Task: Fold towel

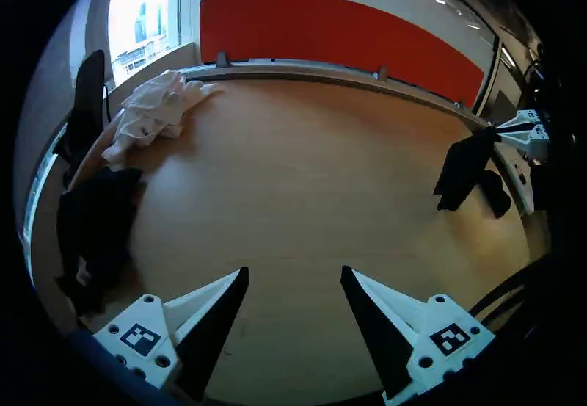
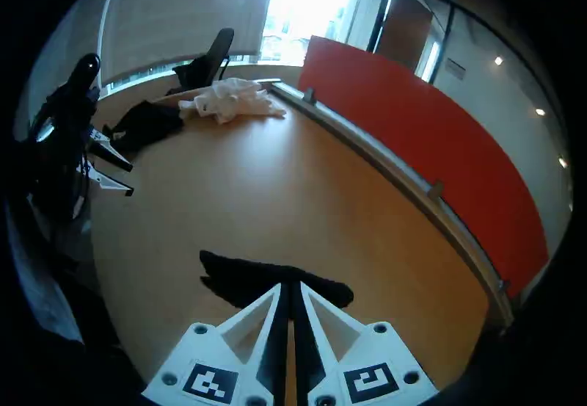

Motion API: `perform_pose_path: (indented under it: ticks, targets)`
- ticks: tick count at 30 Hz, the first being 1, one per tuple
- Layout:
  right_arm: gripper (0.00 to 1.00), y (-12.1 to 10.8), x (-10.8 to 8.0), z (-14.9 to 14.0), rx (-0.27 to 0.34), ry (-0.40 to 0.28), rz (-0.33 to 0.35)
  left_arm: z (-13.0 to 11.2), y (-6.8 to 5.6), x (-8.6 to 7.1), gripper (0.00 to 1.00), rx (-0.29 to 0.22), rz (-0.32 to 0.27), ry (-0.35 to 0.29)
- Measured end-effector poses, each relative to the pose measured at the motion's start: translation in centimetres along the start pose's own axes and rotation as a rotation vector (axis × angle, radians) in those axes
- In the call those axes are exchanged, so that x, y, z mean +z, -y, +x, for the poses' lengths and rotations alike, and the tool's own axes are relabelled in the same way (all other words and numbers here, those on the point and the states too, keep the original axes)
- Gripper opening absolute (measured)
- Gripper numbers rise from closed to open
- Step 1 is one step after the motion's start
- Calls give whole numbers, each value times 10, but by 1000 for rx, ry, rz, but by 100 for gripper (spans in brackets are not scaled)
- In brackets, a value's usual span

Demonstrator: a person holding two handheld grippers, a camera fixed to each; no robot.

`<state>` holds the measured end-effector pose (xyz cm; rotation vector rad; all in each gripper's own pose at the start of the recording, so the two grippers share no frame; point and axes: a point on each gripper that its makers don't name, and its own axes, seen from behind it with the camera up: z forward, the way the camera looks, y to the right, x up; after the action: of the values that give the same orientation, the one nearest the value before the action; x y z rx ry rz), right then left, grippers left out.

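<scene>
The right gripper (image 2: 290,286) has its two fingers squeezed together on an edge of the black towel (image 2: 271,280), which spreads out just past the tips at 12 o'clock in the right gripper view. In the left gripper view the towel hangs down from that pinch at 3 o'clock, over the table (image 1: 308,171). I cannot tell if its bottom touches the wood. I think it is held by one edge so it can drop open and show its shape before folding. The left gripper (image 1: 293,270) has its fingers wide apart with nothing in them, low at 6 o'clock over bare wood. It looks ready to catch another corner, since a neat fold needs two held corners. Farther out, a black cloth heap (image 1: 95,237) lies at 9 o'clock and a white cloth pile (image 1: 161,109) at 10 o'clock, well apart from the towel and likely waiting their turn. A dark chair (image 1: 86,101) stands behind them by the window (image 1: 139,20). A long red panel (image 1: 345,35) runs along the back of the table at 12 o'clock. I judge the folding has not begun yet.
</scene>
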<state>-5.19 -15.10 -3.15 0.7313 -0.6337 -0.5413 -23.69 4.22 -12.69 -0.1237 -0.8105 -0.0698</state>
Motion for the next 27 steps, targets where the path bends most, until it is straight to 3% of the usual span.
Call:
perform_pose_path:
  ticks: [15,27]
  targets:
    - [4,-46,-24,-6,54,-7,-53,6,-10,4,93,21,-22,-4]
    - [4,-102,-37,-36,81,41,-101,11,-20,7,93,38,-26,-1]
